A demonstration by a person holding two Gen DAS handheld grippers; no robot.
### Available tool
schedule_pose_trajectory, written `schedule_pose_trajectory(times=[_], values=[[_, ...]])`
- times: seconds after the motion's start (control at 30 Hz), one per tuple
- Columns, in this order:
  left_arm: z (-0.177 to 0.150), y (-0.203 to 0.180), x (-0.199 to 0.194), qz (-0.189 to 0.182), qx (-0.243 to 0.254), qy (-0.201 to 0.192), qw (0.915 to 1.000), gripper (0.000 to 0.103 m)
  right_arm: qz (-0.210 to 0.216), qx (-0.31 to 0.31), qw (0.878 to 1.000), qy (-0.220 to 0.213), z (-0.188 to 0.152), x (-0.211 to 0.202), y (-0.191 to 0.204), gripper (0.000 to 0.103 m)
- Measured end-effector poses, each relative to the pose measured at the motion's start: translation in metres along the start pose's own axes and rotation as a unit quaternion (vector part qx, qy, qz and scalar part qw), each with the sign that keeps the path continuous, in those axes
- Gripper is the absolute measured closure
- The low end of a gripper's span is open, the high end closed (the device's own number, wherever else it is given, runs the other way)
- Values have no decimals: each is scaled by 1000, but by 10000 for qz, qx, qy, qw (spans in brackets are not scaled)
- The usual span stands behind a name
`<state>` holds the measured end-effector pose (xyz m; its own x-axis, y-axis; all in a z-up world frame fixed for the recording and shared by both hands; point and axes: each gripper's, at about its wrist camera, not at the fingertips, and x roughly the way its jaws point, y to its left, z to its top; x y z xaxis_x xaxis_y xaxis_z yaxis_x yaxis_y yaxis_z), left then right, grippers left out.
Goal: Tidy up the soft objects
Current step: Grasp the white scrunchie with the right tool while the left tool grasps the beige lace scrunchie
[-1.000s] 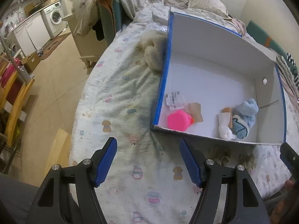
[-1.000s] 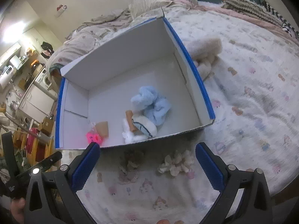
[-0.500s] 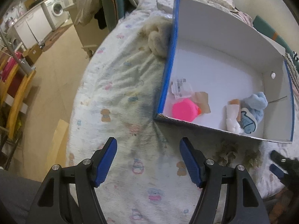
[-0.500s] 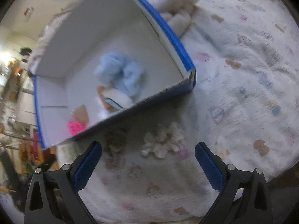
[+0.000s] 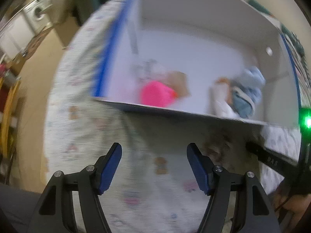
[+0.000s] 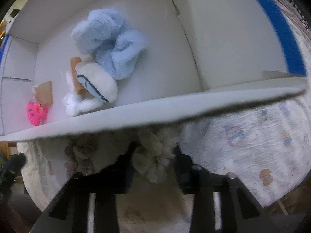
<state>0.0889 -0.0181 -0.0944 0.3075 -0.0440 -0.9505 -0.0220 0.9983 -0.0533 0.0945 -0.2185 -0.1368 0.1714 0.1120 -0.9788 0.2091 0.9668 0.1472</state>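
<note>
A white box with blue edges (image 6: 233, 58) lies on the bed and holds a light blue plush (image 6: 110, 38), a white plush (image 6: 95, 85) and a pink toy (image 6: 36, 114). My right gripper (image 6: 153, 155) is down at the box's near wall, its fingers closed in on a cream fluffy scrunchie (image 6: 153, 161). A grey-brown scrunchie (image 6: 79, 153) lies to its left. My left gripper (image 5: 154, 167) is open and empty above the sheet, in front of the box (image 5: 194, 48). The left wrist view is blurred; the pink toy (image 5: 155, 95) and blue plush (image 5: 248, 89) show in it.
The patterned bed sheet (image 6: 262, 145) spreads around the box. The floor (image 5: 33, 89) and a washing machine (image 5: 37, 12) lie beyond the bed's left edge. The right gripper's arm (image 5: 272, 159) crosses the lower right of the left wrist view.
My right gripper has dropped to the sheet and closed around the cream scrunchie. My left gripper has moved nearer the box, still open.
</note>
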Motion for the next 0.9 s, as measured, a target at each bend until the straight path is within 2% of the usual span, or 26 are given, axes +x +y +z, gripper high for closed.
schedule_pose_trajectory(times=[0.03, 0.3, 0.43, 0.5, 0.57, 0.63, 0.67, 0.7, 0.77, 0.8, 0.87, 0.9], values=[[-1, -9, 3, -58, 130, 44, 9999, 36, 40, -1, 10000, -36, -2, -3, -1, 77], [-8, -79, 33, -382, 1133, 367, 9922, 36, 495, 282, 9977, -358, -11, -33, -21, 79], [-9, -100, 47, -471, 1233, 603, 9894, 36, 633, 323, 9966, -414, -15, -44, -40, 79], [-9, -108, 54, -379, 1288, 643, 9889, 36, 719, 371, 9958, -433, -16, -48, -47, 79], [-7, -111, 63, -329, 1255, 729, 9889, 37, 791, 399, 9950, -466, -21, -55, -49, 79], [-5, -112, 72, -452, 1131, 899, 9885, 37, 874, 426, 9940, -497, -14, -55, -58, 79], [-4, -112, 75, -459, 1088, 941, 9885, 42, 915, 432, 9936, -503, -14, -56, -60, 79], [-3, -113, 78, -409, 1109, 930, 9886, 54, 950, 427, 9933, -506, -14, -59, -63, 79], [-3, -114, 80, -195, 1239, 842, 9885, 65, 993, 386, 9930, -516, -14, -65, -71, 79], [-3, -114, 80, -134, 1305, 821, 9879, 74, 999, 357, 9930, -522, -13, -67, -72, 79], [-3, -114, 78, 6, 1402, 787, 9870, 86, 967, 297, 9934, -535, -12, -69, -75, 79], [-1, -114, 77, 57, 1446, 779, 9864, 88, 953, 262, 9936, -543, -12, -70, -75, 79]])
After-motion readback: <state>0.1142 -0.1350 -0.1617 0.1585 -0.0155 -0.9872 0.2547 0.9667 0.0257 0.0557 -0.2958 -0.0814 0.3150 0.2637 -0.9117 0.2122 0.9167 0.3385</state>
